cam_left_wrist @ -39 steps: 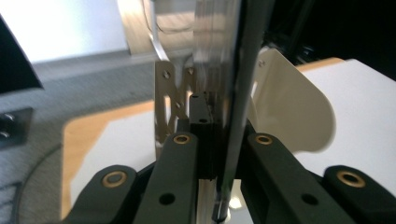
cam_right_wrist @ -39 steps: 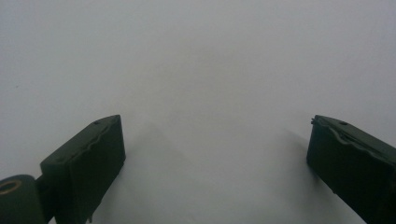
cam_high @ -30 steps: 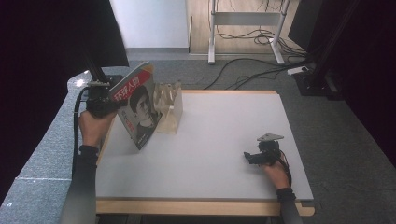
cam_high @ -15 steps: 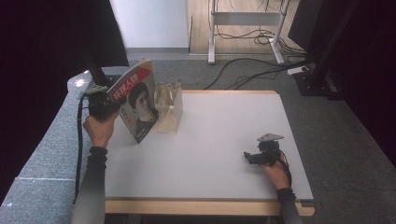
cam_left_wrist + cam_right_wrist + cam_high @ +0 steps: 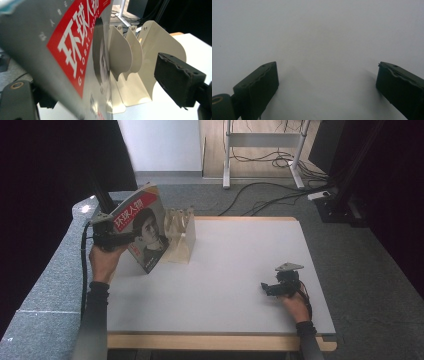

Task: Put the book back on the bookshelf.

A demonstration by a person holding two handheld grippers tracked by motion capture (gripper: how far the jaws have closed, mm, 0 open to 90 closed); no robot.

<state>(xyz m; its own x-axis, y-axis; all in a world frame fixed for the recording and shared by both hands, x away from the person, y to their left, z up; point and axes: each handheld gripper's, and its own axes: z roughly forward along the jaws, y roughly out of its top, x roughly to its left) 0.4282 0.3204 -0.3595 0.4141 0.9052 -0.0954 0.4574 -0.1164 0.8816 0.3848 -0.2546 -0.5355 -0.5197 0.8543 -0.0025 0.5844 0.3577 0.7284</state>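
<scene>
- The left tongs (image 5: 120,239), held in the person's left hand (image 5: 102,262) at about nine o'clock on the worktop, have just been spreading their jaws; they now stand wide apart.
- In the left gripper view the glossy magazine with a red title band and a portrait on its cover (image 5: 75,57) stands between those jaws, with clear space between the right-hand jaw and the cover. The other jaw is hidden behind the magazine, so whether it touches cannot be told.
- From the high view the magazine (image 5: 142,227) stands tilted at the worktop's ten o'clock corner, its lower edge on the surface, leaning beside the cream metal file rack with upright dividers (image 5: 180,235).
- The rack (image 5: 140,67) sits just past the magazine, its curved dividers right beside the cover.
- The right tongs (image 5: 267,289), in the right hand (image 5: 295,305) at about four o'clock, are spread wide with nothing between the jaws.
- They rest low over the white rectangular worktop with a pale wooden edge (image 5: 235,260), well apart from magazine and rack.
</scene>
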